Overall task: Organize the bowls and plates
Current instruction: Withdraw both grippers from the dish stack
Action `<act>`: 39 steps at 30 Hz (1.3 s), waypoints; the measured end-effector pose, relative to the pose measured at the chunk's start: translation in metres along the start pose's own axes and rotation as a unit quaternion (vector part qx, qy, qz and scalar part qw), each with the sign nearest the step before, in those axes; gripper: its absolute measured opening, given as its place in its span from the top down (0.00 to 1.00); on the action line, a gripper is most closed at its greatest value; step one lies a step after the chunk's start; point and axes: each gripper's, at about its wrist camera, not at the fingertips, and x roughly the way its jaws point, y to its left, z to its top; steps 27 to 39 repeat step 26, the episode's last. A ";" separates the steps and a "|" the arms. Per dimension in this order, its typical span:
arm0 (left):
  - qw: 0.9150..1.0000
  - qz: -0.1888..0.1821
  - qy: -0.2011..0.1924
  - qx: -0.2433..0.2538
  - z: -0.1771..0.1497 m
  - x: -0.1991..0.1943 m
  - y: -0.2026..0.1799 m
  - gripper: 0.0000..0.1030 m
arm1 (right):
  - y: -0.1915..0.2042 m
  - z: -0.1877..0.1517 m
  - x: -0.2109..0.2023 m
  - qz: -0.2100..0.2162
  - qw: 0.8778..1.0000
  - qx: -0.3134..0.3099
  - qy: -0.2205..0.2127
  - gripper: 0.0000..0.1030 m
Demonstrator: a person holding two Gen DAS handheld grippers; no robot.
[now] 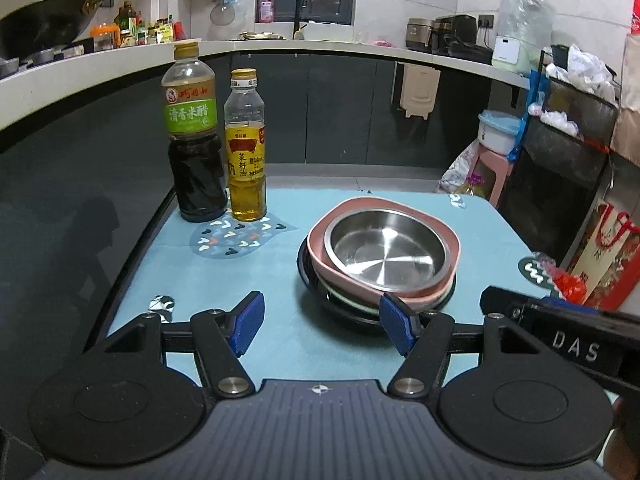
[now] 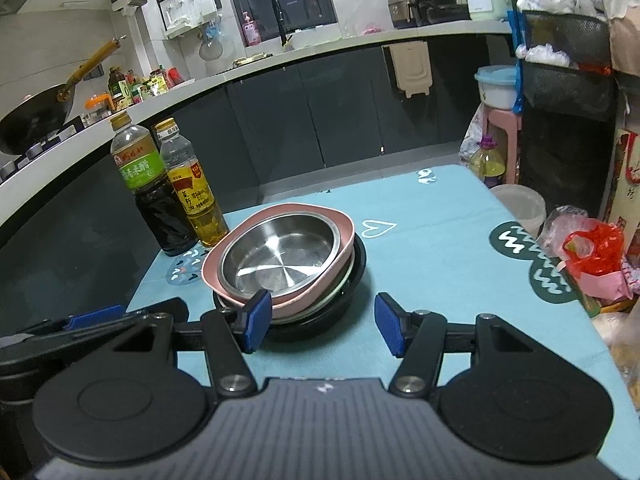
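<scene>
A stack of dishes sits on the worktop (image 1: 248, 280), which is covered by a light blue cloth: a steel bowl (image 1: 386, 248) nested in a pink plate (image 1: 452, 240), over a pale dish and a black plate (image 1: 344, 312) at the bottom.

The left gripper (image 1: 322, 326) has its fingers spread wide with nothing between them. Its right finger pad (image 1: 394, 322) overlaps the near rim of the stack in the picture, though contact cannot be told; the stack lies ahead and to the right of the gap.

The right gripper (image 2: 322, 322) is also wide and empty. Its left finger pad (image 2: 258, 320) overlaps the stack's near rim, with the stack ahead and left of the gap.

A dark vinegar bottle (image 1: 194, 136) and a yellow oil bottle (image 1: 245, 148) stand together at the far left corner, near the stack.

Bare cloth lies in front of the stack and out to the right edge.

Only the right wrist view shows the red plastic bag (image 2: 592, 252) at the right edge, and the left gripper's housing at its own left border; the left wrist view shows the right gripper's housing at lower right.
</scene>
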 end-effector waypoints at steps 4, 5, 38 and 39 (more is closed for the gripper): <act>1.000 0.011 -0.014 0.005 -0.006 -0.018 -0.002 0.41 | 0.003 -0.005 -0.013 -0.006 1.000 -0.001 -0.009 0.55; 1.000 0.010 -0.016 0.005 -0.007 -0.022 -0.002 0.41 | 0.004 -0.006 -0.016 -0.008 1.000 -0.001 -0.011 0.55; 0.999 0.021 -0.037 0.023 -0.034 -0.080 -0.003 0.41 | 0.024 -0.035 -0.069 -0.019 0.999 -0.014 -0.039 0.55; 0.999 0.021 -0.037 0.023 -0.034 -0.080 -0.003 0.41 | 0.024 -0.035 -0.069 -0.019 0.999 -0.014 -0.039 0.55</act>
